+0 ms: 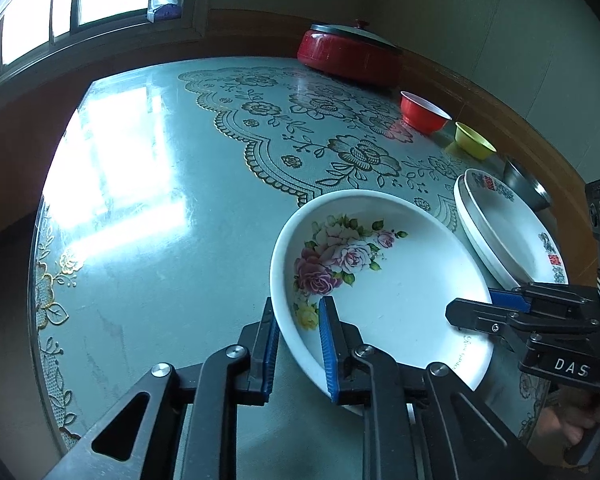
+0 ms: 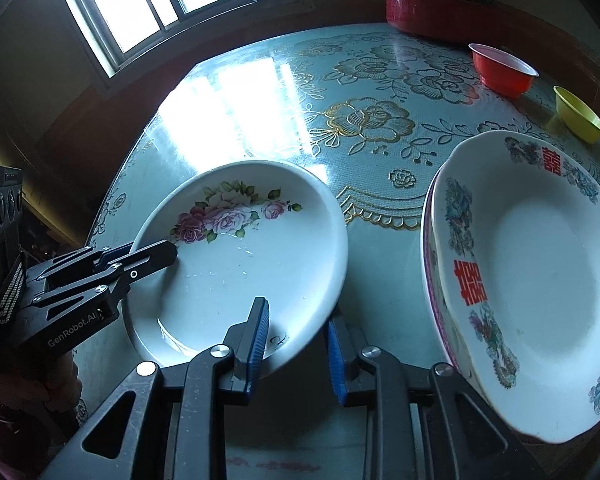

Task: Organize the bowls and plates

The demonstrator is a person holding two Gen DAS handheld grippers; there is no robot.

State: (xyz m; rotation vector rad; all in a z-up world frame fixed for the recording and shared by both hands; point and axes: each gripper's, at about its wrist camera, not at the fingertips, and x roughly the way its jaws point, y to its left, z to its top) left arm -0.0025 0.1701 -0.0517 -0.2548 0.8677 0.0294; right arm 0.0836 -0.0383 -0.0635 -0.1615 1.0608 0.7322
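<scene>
A: How are the grippers sitting on the rose plate (image 1: 384, 288)?

B: The left gripper (image 1: 298, 350) is straddling its near rim, one blue pad inside, one outside, jaws apart with a gap showing. The right gripper (image 2: 296, 350) is likewise straddling the rim, jaws wide and not pinching.

A: And the poses?

B: Both are reaching in low and level over the table (image 1: 148, 216), from opposite sides of the rose plate.

A: Anything only one view is showing?

B: Right of the rose plate, the stacked plates (image 2: 540, 280) are filling the right wrist view; a steel bowl (image 1: 526, 186) beyond them is appearing only in the left.
</scene>
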